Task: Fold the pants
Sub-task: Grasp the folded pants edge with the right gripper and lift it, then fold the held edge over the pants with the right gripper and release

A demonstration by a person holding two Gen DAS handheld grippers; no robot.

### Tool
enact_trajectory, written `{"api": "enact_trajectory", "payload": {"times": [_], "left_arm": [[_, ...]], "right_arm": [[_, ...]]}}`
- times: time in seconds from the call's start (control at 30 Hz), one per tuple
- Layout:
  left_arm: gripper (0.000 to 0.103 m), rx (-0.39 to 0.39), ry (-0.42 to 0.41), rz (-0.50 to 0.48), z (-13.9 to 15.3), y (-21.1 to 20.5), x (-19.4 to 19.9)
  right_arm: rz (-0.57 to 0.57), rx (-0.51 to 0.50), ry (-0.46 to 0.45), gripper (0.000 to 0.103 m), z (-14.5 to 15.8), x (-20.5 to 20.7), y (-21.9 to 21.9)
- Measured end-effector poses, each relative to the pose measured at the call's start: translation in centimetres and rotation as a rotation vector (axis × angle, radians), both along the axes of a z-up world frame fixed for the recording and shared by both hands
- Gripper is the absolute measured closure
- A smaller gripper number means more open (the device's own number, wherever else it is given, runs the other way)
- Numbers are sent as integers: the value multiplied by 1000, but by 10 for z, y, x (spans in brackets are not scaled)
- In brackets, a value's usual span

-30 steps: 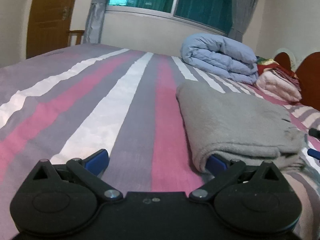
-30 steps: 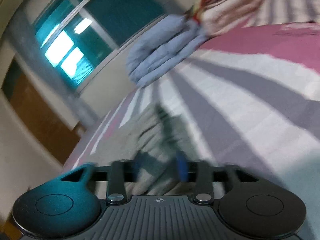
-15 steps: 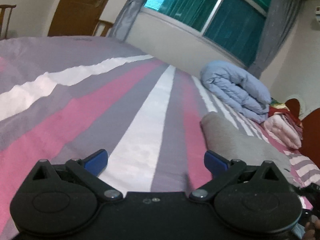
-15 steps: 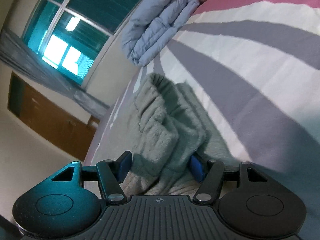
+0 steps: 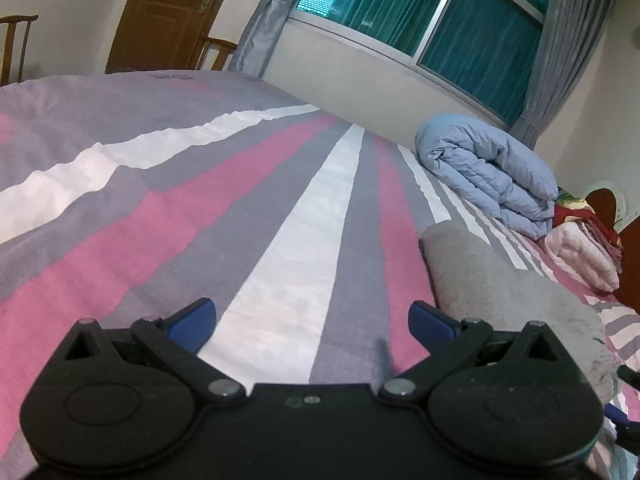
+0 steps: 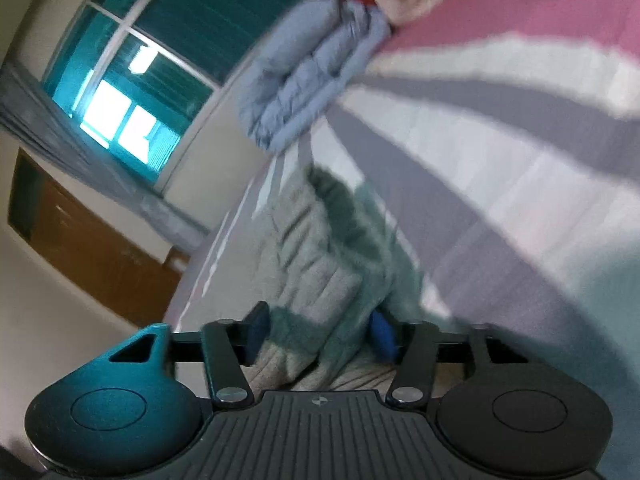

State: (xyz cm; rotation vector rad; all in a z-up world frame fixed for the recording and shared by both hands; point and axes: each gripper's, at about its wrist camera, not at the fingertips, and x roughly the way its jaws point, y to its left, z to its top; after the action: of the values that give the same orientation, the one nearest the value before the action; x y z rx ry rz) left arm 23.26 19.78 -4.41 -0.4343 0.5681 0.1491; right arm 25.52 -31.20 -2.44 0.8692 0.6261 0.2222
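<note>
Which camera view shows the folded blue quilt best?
The left wrist view: the blue quilt is sharp and whole, lying near the window. In the right wrist view it is blurred and tilted.

Striped pink, grey and white bedspread [image 5: 248, 216]. Rolled light-blue duvet [image 5: 486, 174] near folded pink blankets [image 5: 582, 254]. Teal-curtained window [image 5: 432, 12] with grey drapes [image 5: 560, 44]. Brown wooden door [image 5: 168, 12], wooden chair [image 5: 16, 44].
</note>
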Motion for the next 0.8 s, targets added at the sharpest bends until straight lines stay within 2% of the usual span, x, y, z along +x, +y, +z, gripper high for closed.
{"api": "enact_trajectory", "payload": {"times": [0.1,0.3,0.4,0.43,0.5,0.6,0.67,0.8], "left_arm": [[6,9,5,-13,0,-2,2],[6,28,8,-68,3,-10,5],[6,44,-11,-148,10,-18,14],[6,27,-22,-195,12,-20,21],[6,-56,-24,-310,11,-23,39],[9,-214,87,-491,-3,-28,83],[11,-269,156,-559,-12,-32,108],[11,-400,211,-646,-22,-29,140]], "right_arm": [[-12,-27,-24,38,7,-4,-6],[0,-35,5,38,7,6,-8],[59,-45,1,38,10,16,-18],[90,-61,5,38,9,24,-19],[134,-53,5,38,5,34,-23],[222,20,38,38,-7,55,-28],[265,43,69,38,-14,68,-30],[320,154,128,38,-31,84,-42]]}}
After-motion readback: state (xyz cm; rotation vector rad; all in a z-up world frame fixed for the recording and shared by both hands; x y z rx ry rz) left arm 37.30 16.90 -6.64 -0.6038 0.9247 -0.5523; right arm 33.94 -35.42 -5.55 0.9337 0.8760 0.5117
